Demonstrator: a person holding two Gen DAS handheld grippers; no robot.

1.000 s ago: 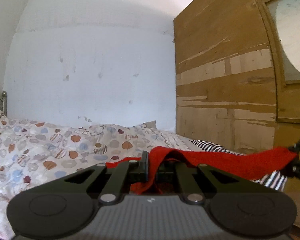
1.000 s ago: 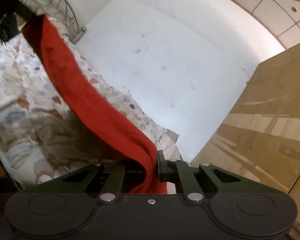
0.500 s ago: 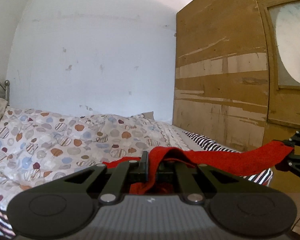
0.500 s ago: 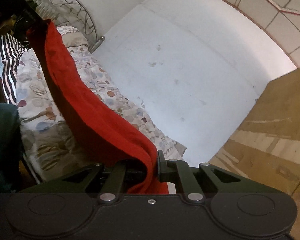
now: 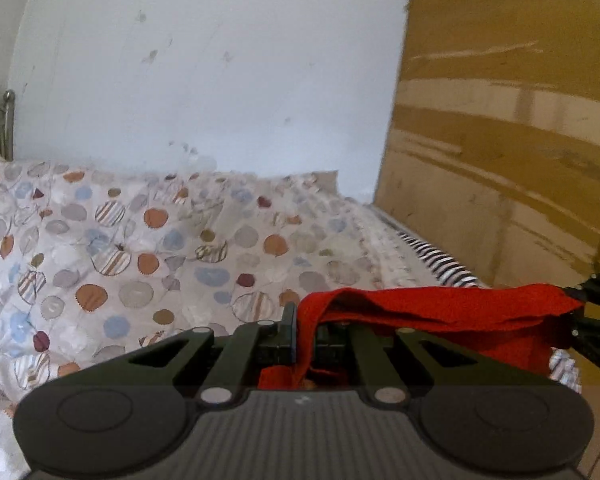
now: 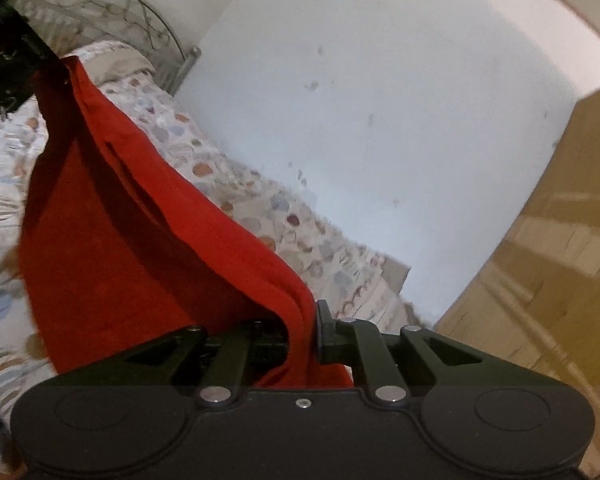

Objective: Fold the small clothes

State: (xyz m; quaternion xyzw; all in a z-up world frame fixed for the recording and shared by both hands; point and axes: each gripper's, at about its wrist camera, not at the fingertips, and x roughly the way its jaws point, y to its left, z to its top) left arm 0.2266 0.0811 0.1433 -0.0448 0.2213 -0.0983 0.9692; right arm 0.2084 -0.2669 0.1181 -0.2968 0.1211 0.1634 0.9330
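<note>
Right now both my tongs are clamped on the same red knitted garment (image 5: 440, 308): the left gripper (image 5: 300, 332) pinches one end, the right gripper (image 6: 314, 332) the other, so neither is nearer. Its long axis runs straight from one to the other, held up off the spotted white quilt (image 5: 140, 256) on the bed, with the body hanging below. I judge the next move is lowering it flat onto that quilt.

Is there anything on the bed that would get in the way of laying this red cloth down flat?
Nothing visible does: the red cloth hangs between both grippers above the spotted duvet. A striped fabric lies at the far edge.
</note>
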